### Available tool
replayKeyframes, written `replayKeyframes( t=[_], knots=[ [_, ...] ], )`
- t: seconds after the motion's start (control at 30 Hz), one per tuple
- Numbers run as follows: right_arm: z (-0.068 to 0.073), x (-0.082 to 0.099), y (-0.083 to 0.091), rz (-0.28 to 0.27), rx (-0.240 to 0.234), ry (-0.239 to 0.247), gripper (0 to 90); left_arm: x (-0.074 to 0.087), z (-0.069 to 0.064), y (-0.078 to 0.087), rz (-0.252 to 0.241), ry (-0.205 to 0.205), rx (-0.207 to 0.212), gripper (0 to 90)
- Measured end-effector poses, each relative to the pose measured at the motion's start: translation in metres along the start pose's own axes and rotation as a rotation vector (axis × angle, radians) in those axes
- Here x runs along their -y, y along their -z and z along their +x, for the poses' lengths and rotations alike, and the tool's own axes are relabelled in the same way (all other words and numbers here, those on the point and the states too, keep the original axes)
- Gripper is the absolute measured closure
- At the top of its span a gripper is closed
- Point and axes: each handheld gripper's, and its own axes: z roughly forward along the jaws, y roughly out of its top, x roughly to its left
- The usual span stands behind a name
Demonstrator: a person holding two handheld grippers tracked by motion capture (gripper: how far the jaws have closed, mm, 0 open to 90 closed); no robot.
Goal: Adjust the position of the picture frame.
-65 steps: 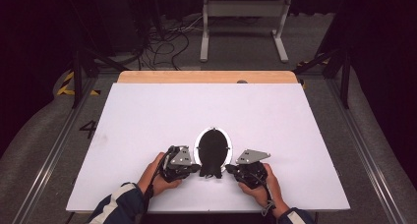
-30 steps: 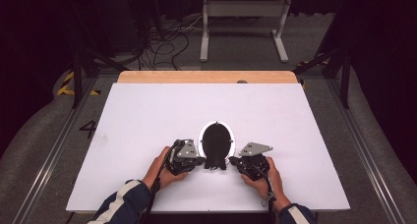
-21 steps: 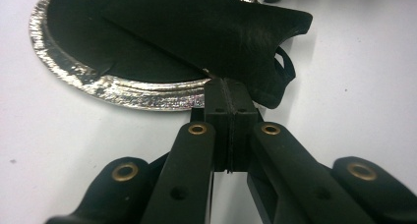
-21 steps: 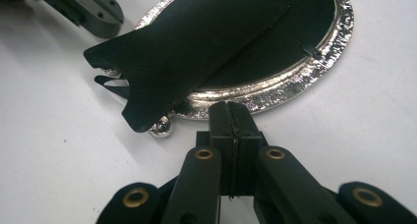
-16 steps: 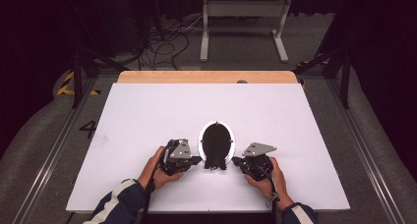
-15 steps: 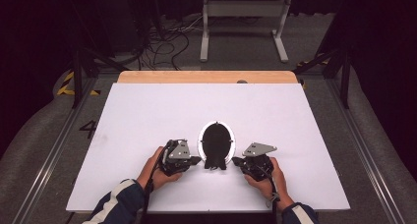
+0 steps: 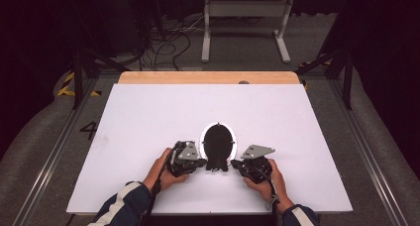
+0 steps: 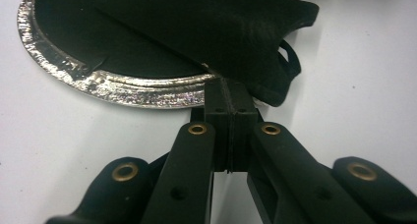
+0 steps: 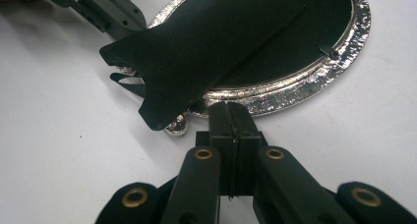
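Observation:
An oval picture frame [image 7: 218, 139] lies face down on the white table, with its silver rim [image 8: 123, 89] around a black back. Its black easel stand [image 8: 211, 27] sticks out toward the person over the near rim. My left gripper [image 7: 203, 162] is shut, and its tips [image 8: 228, 86] touch the rim just under the stand's edge. My right gripper [image 7: 234, 163] is shut too, with its tips [image 9: 229, 108] against the silver rim [image 9: 314, 81] beside the stand [image 9: 206, 42]. Nothing is between either pair of jaws. The left gripper [image 9: 105, 10] lies across from the right one.
The white table top [image 7: 148, 117] spreads wide around the frame, with a wooden strip [image 7: 208, 77] along its far edge. A small silver ball foot [image 9: 176, 127] sits under the rim. Cables and a metal stand [image 7: 245, 25] lie on the floor beyond.
Since the earliest frame the picture frame has shifted slightly to the right and both grippers have edged with it. Over the last second hardly anything moved; both grippers stay shut.

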Motion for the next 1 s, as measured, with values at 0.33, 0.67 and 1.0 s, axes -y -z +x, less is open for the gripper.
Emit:
replayKeyframes(
  t=[0.33,0.67,1.0],
  knots=[
    [0.005,-0.001,-0.003,-0.003,-0.006,0.001,90.0,-0.004,0.002,-0.004,-0.002,0.004,-0.011,90.0],
    [-0.003,0.0,0.001,-0.004,-0.011,-0.014,90.0,-0.001,0.001,0.007,-0.036,-0.003,-0.014,90.0],
    [-0.01,-0.001,0.021,-0.032,0.009,-0.028,85.9,0.033,0.006,0.06,-0.119,0.04,-0.087,77.4]
  ],
)
